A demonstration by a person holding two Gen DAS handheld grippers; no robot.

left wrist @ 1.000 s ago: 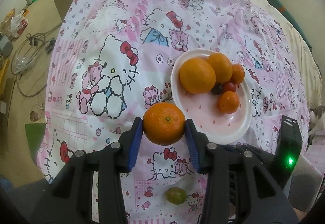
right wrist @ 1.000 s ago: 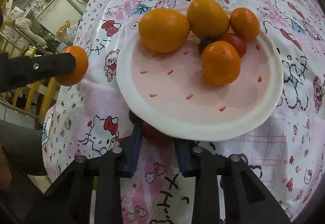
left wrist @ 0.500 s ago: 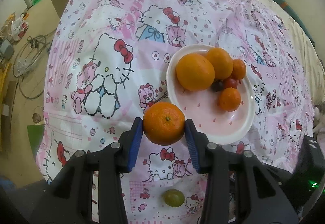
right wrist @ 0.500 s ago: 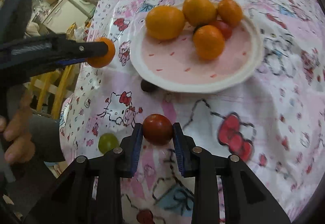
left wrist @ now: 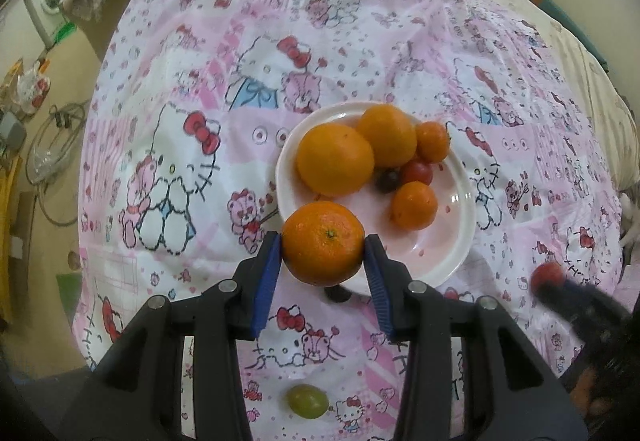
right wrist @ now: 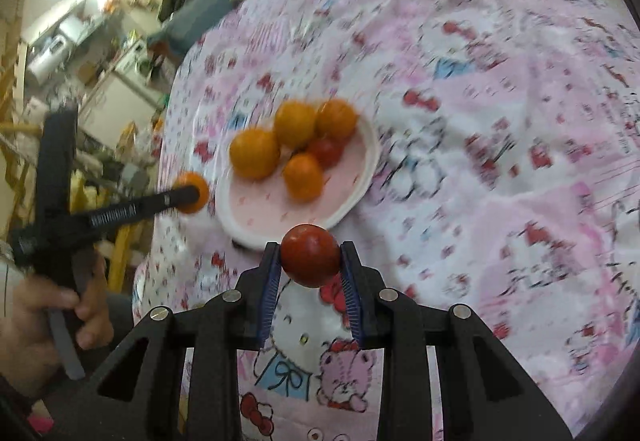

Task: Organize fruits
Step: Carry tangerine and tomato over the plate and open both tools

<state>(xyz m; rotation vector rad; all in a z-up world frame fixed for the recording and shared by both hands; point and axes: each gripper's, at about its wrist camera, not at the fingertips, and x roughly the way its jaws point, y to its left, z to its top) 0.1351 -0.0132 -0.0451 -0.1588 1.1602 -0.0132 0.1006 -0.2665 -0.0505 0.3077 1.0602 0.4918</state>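
My left gripper is shut on an orange held just above the near rim of a white plate. The plate holds several oranges, a red tomato and a dark grape. My right gripper is shut on a red tomato, lifted above the cloth short of the plate. In the left wrist view that tomato shows at the right, blurred. The left gripper with its orange shows at the left of the right wrist view.
A green grape lies on the pink cartoon-print cloth near the front edge. A dark fruit sits on the cloth under the plate's near rim. A hand holds the left gripper's handle. Floor clutter lies beyond the table's left edge.
The right gripper rose and pulled back from the plate's rim, lifting the red tomato off the cloth. The left gripper with its orange drifted toward the plate.
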